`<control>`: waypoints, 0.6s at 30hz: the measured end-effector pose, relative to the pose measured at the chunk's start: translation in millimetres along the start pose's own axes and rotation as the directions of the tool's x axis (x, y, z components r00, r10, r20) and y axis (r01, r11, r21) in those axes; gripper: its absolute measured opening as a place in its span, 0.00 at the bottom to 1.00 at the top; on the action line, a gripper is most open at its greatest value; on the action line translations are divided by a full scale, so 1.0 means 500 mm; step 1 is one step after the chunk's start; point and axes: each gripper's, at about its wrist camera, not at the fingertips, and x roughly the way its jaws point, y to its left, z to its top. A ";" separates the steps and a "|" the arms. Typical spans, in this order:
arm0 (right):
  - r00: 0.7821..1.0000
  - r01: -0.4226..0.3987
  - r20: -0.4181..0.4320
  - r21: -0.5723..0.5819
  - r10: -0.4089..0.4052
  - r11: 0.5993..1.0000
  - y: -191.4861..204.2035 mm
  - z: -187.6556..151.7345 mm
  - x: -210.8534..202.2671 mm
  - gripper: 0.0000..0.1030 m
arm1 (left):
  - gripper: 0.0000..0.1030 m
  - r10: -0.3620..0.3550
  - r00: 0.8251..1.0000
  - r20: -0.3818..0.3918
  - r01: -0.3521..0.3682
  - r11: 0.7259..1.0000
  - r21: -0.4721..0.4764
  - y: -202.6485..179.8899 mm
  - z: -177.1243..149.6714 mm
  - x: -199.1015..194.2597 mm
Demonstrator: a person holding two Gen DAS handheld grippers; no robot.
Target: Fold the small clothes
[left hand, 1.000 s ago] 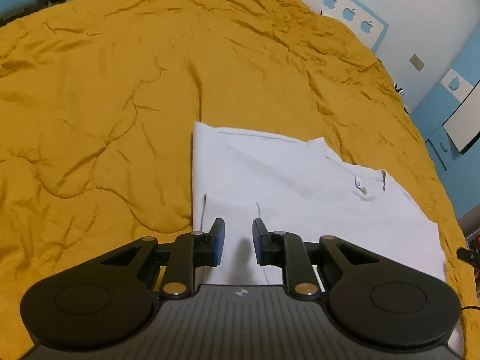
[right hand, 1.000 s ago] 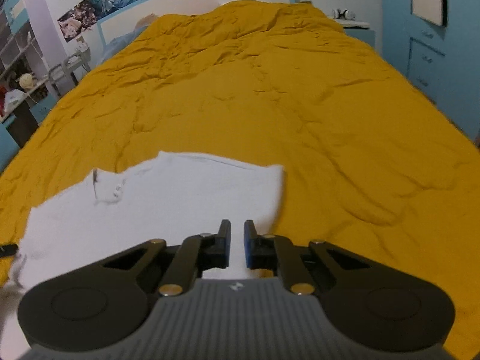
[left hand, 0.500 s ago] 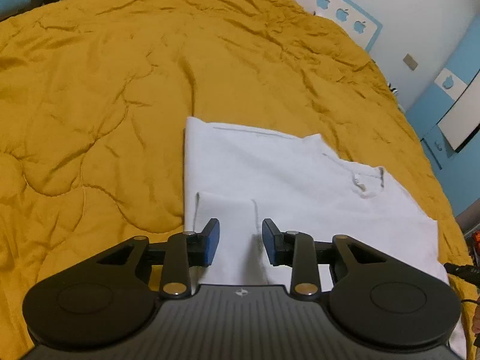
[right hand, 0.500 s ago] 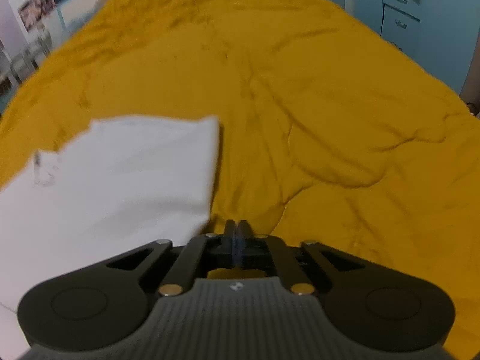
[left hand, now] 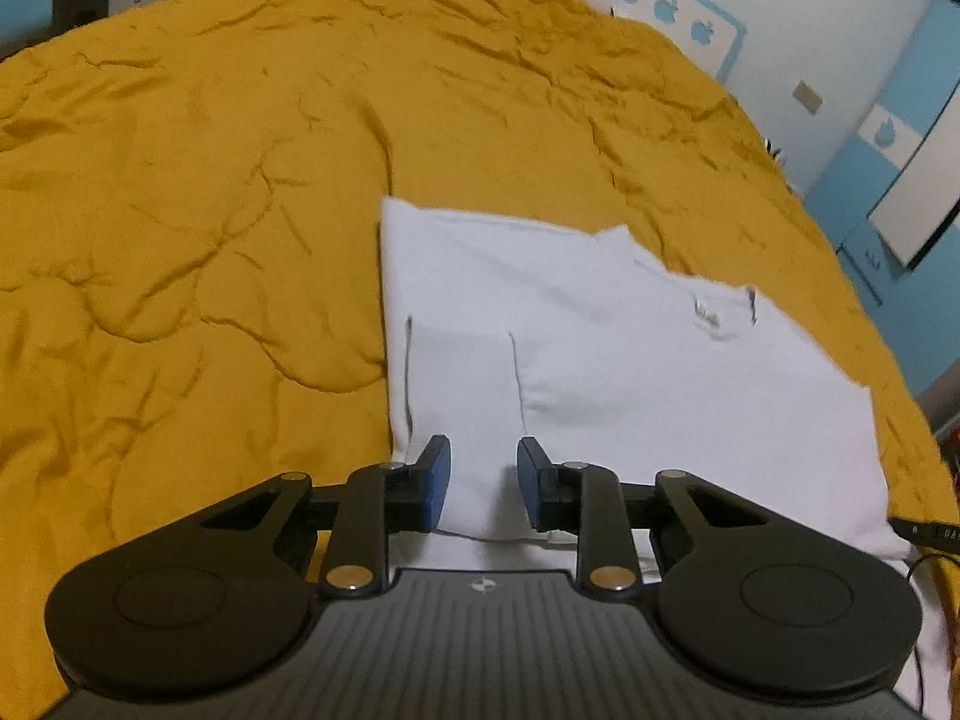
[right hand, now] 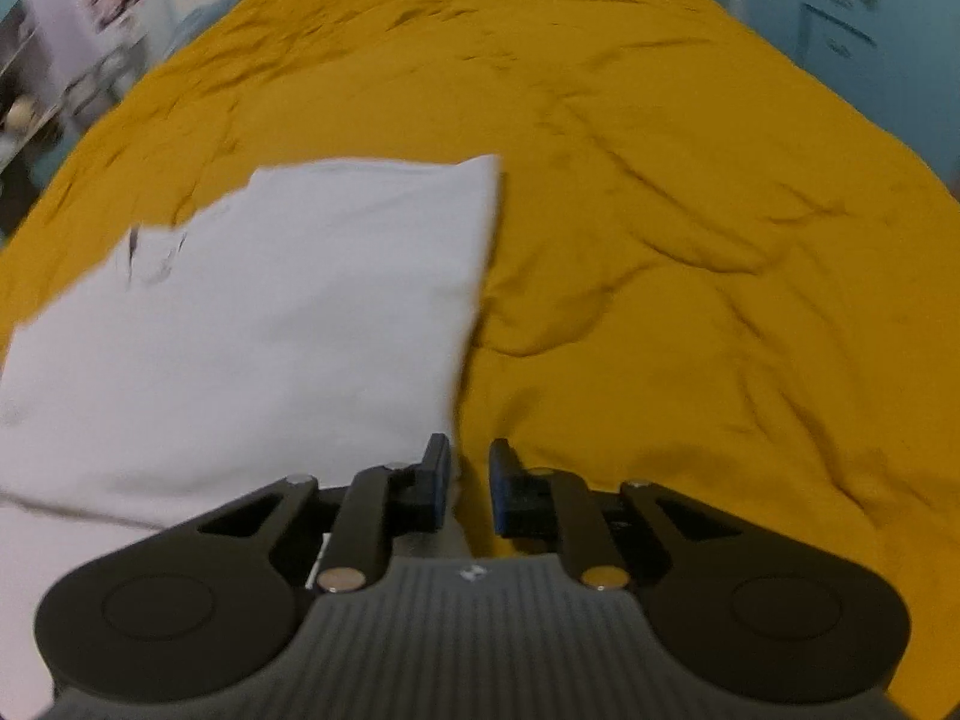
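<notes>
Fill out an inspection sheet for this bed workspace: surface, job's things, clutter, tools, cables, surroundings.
Surface: mustard quilt, wrinkled, covering the bed.
Job's things: white garment, flat on the quilt, partly folded, what looks like a sleeve turned in on top.
Clutter: nothing seen.
Tools: left tool over the garment's near edge, jaws closing, pads not pressing cloth; right tool at the garment's right edge, jaws apart, nothing clamped.
Cables: black cable by the garment's near right corner.
Surroundings: wall with blue apple shapes; blue drawers; the rest is blurred.
</notes>
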 end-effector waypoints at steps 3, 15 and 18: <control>0.999 -0.026 0.020 0.009 0.026 1.000 -0.012 -0.004 -0.040 0.08 | 0.36 0.001 1.000 0.024 -0.001 1.000 -0.007 0.002 -0.003 -0.023; 0.999 0.035 0.034 -0.308 -0.025 0.951 0.082 -0.090 -0.103 0.26 | 0.52 0.086 0.996 -0.008 -0.085 0.993 0.077 0.014 -0.052 -0.078; 0.997 0.077 0.041 -0.361 -0.066 0.929 0.087 -0.098 -0.084 0.31 | 0.54 0.117 0.992 -0.039 -0.111 0.984 0.137 0.010 -0.070 -0.073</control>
